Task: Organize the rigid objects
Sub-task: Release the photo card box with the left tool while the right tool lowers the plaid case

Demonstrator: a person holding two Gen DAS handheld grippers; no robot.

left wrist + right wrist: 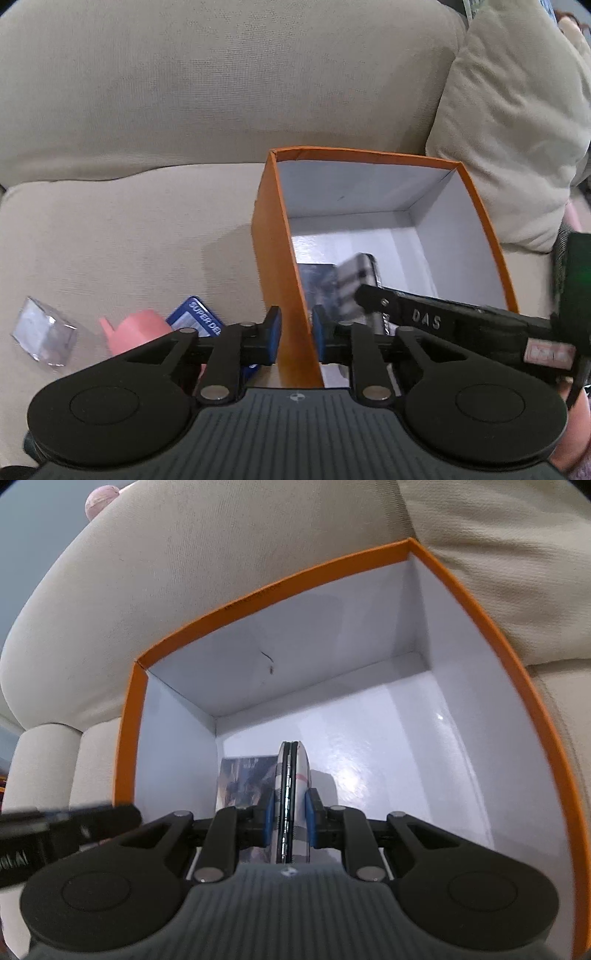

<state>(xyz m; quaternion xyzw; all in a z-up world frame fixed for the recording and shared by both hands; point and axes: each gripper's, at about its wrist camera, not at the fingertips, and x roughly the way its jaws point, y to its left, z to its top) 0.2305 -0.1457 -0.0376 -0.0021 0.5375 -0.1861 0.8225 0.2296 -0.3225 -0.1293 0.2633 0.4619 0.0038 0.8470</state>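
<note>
Right wrist view showed the right gripper (289,821) clamped on a thin striped case (291,775), held on edge, seam facing the camera, already inside the orange box (532,686) above the white floor. A flat printed card or packet (240,779) lay on the floor just left of the case, partly under it from this angle.

Left gripper (295,334) straddled the box's near-left wall, one blue pad outside, one inside, jaws narrow. Pads looked close to the cardboard; I couldn't tell for sure if they were actually pinching it. My read: it was bracing the box on the soft sofa cushion (129,236).

Still outside on the cushion, left of the box: clear plastic box (44,334), pink object (136,330), blue card pack (195,319), the last two touching or overlapping.

Tips for this step, as I judged it:
- lower the case until an edge meets the floor, then release; don't drop it from height
- tip it flat beside the packet, not on it, to save room
- keep the left hold steady, since the cushion gives and the box could tip
</note>
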